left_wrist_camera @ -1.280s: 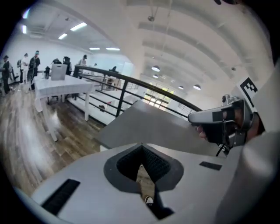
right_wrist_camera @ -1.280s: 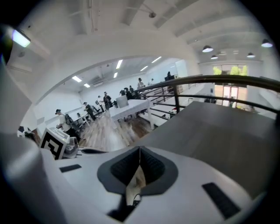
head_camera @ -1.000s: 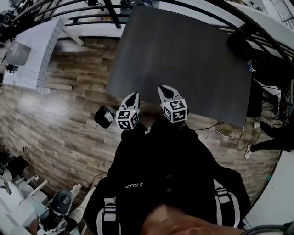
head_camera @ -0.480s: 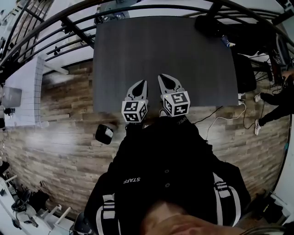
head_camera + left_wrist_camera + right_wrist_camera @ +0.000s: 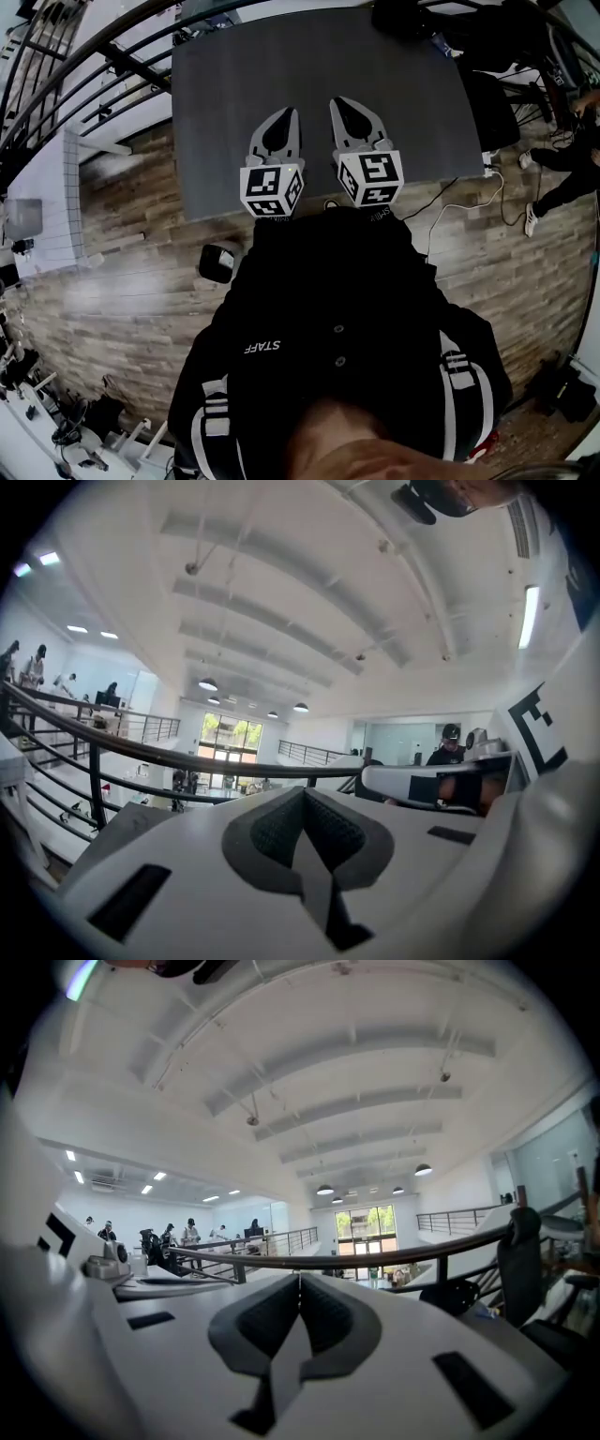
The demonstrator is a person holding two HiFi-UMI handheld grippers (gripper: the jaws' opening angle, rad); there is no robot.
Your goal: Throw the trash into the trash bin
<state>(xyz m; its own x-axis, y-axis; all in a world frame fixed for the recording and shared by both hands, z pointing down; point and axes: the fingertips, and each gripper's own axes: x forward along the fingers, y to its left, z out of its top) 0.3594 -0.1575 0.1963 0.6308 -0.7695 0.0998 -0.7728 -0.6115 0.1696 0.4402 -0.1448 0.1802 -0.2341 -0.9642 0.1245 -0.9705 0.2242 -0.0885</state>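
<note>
Head view — both grippers side by side over grey table [image 5: 234, 122] | left gripper [image 5: 287, 112] and right gripper [image 5: 340, 101] pinched shut, empty | no trash seen; dark tub [image 5: 217, 263] on floor [image 5: 122, 281], likely the bin, lies back-left of them, nearer left | gripper views show only railing [image 5: 141, 752], ceiling [image 5: 281, 592] — no floor

A dark grey table [image 5: 319, 84] with a flat rectangular top stood on a floor [image 5: 112, 291] of brown wood planks. On the planks near the table's front left corner sat a small dark bin [image 5: 217, 263] with a pale inside. Off the table's right side a white cable [image 5: 494, 199] trailed across the floor, and a black case [image 5: 565, 392] lay well apart from it.
</note>
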